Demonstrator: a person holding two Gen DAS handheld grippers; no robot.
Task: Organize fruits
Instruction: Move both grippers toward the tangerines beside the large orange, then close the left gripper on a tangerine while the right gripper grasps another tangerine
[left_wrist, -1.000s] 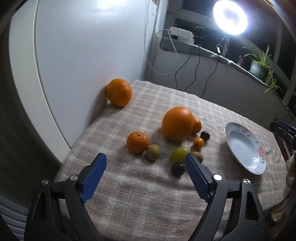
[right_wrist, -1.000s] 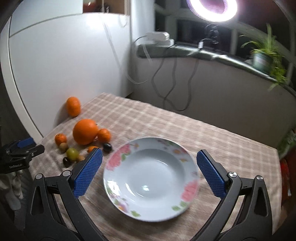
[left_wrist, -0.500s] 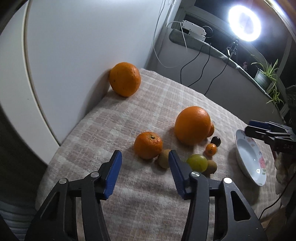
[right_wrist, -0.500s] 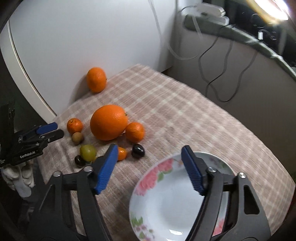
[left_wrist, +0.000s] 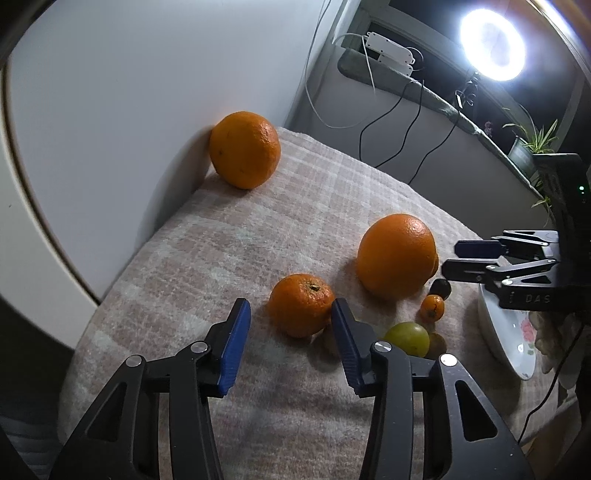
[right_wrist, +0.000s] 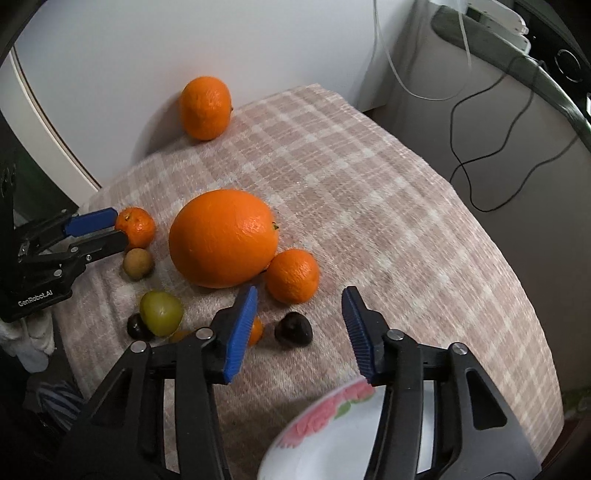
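Both tongs have moved closer to the fruit since the earlier frame. On the checked surface (left_wrist: 236, 236), the left tongs (left_wrist: 287, 334) sit open and empty (blue pads apart), with a small mandarin (left_wrist: 301, 304) just ahead between them. Beside it lies the large orange (right_wrist: 223, 238). The right tongs (right_wrist: 299, 325), open and empty, hover near a dark fruit (right_wrist: 293, 328), above the flowered plate (right_wrist: 325, 439).

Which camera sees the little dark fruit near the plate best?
The right wrist view: the dark fruit lies whole and unhidden between the right gripper's fingers. The left wrist view shows it small, far off, partly behind the right gripper.
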